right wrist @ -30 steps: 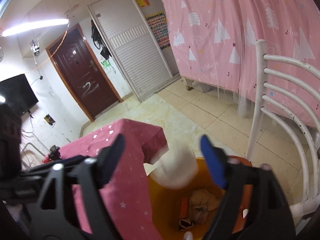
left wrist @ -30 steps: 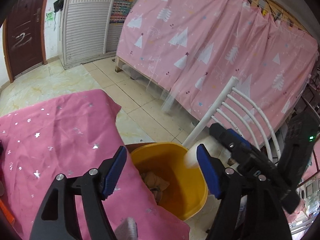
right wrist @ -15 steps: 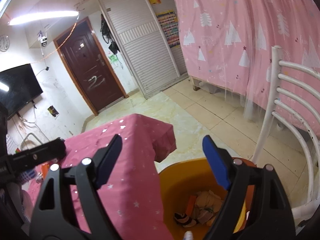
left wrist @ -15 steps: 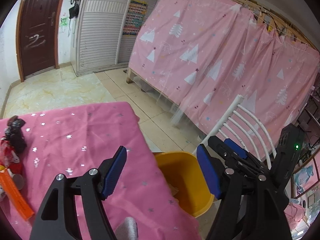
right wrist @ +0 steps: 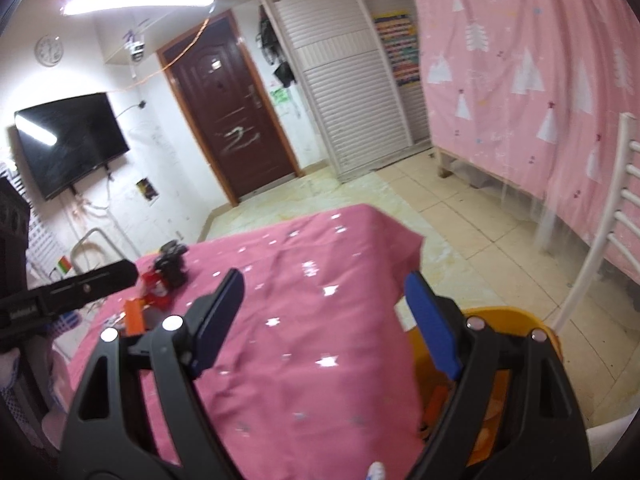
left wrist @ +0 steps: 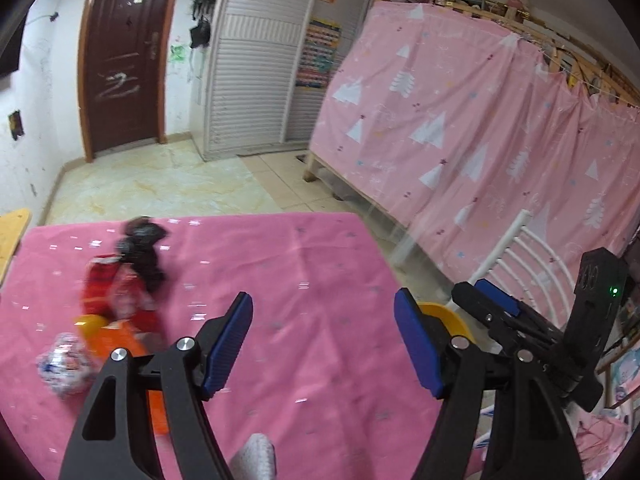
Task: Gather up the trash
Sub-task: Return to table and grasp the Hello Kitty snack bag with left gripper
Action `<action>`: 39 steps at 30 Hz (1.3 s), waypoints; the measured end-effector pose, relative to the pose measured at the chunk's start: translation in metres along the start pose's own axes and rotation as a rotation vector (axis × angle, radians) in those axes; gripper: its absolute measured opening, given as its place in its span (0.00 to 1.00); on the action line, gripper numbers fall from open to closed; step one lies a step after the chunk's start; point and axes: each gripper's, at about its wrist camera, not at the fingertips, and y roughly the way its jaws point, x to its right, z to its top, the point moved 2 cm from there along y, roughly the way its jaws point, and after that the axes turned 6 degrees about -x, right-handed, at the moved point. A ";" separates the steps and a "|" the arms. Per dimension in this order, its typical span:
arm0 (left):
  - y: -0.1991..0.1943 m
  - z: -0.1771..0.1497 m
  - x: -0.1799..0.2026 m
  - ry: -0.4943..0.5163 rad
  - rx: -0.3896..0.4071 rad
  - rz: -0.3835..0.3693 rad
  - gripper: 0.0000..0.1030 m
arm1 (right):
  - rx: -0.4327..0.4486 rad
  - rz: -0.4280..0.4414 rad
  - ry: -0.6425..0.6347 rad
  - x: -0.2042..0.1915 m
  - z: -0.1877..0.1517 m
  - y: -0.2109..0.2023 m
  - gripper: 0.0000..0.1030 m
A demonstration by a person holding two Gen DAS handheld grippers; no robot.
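My left gripper (left wrist: 323, 300) hovers over the pink tablecloth (left wrist: 320, 248). Its jaws are opening and nothing is between them. Left of it lie pieces of trash: a black crumpled lump (left wrist: 140, 248), a red wrapper (left wrist: 114, 288), an orange pack (left wrist: 122, 340) and a foil ball (left wrist: 64, 364), all blurred. My right gripper (right wrist: 325, 280) is open and empty above the cloth's right part (right wrist: 304, 304). The yellow bin (right wrist: 512, 318) stands on the floor under its right finger, with scraps inside. In the left wrist view the bin's rim (left wrist: 448, 314) peeks out behind the right finger.
A white slatted chair (right wrist: 612, 208) stands right of the bin. Beyond it a pink curtain (left wrist: 480, 120) covers a bed frame. A dark door (right wrist: 236, 120), a wall TV (right wrist: 68, 140) and tiled floor lie behind the table. A wooden seat edge (left wrist: 12, 232) shows at far left.
Both grippers have swung left from above the bin to over the table, bringing the trash pile into view. A white wad between the right fingers a second ago is gone.
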 end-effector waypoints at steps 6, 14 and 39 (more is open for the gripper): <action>-0.023 -0.003 -0.052 -0.054 0.028 0.044 0.70 | -0.046 0.050 -0.059 -0.041 -0.005 0.020 0.77; -0.033 -0.021 -0.119 -0.140 0.025 0.112 0.72 | -0.126 0.106 -0.157 -0.095 -0.017 0.047 0.77; -0.008 -0.063 -0.215 -0.126 -0.070 0.165 0.71 | -0.296 0.152 -0.344 -0.207 -0.054 0.105 0.77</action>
